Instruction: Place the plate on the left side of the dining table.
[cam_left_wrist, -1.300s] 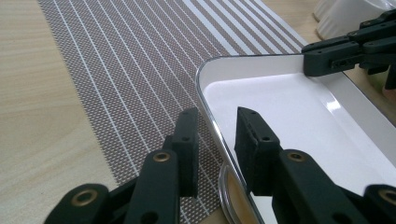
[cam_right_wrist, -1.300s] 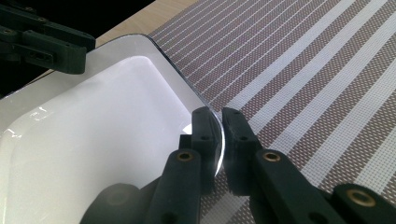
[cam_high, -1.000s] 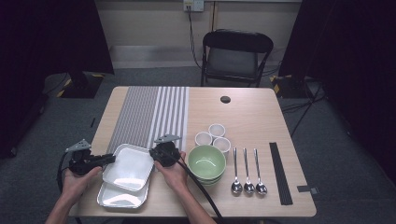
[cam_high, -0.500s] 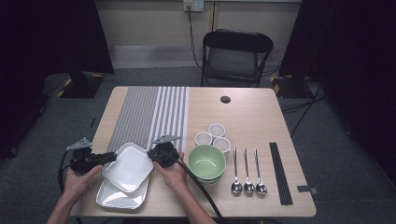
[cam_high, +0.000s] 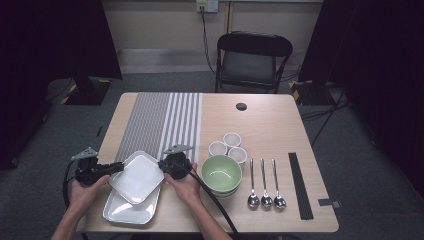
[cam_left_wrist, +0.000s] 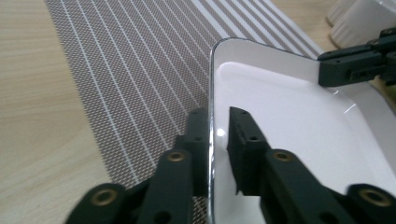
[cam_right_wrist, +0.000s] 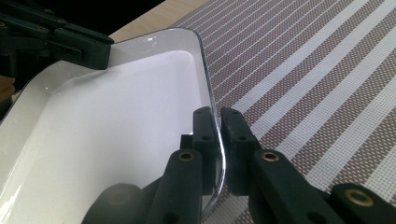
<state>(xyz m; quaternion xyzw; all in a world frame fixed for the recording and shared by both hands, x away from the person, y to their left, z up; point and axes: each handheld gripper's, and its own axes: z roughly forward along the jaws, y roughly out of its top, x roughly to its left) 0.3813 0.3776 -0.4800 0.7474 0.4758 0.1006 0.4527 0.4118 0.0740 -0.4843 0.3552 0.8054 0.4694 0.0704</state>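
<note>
A white square plate (cam_high: 137, 177) hangs tilted just above a second white plate (cam_high: 126, 212) near the table's front left edge. My left gripper (cam_high: 119, 166) grips its left rim and my right gripper (cam_high: 162, 166) its right rim. In the left gripper view the jaws (cam_left_wrist: 218, 123) have just been closing, with the plate's rim (cam_left_wrist: 212, 84) between them. The right gripper's jaws (cam_right_wrist: 217, 119) pinch the opposite rim (cam_right_wrist: 205, 70). Each gripper view shows the other gripper across the plate: the right one (cam_left_wrist: 355, 67) and the left one (cam_right_wrist: 79, 44).
A grey striped placemat (cam_high: 160, 120) lies just beyond the plates. Stacked green bowls (cam_high: 221, 174), three small white cups (cam_high: 227, 146), three spoons (cam_high: 265, 185) and a black strip (cam_high: 300, 185) lie to the right. A chair (cam_high: 252, 55) stands behind the table.
The upper plate has come up off the lower one and turned, so its corners now point toward the mat. Both hands stayed in nearly the same place.
</note>
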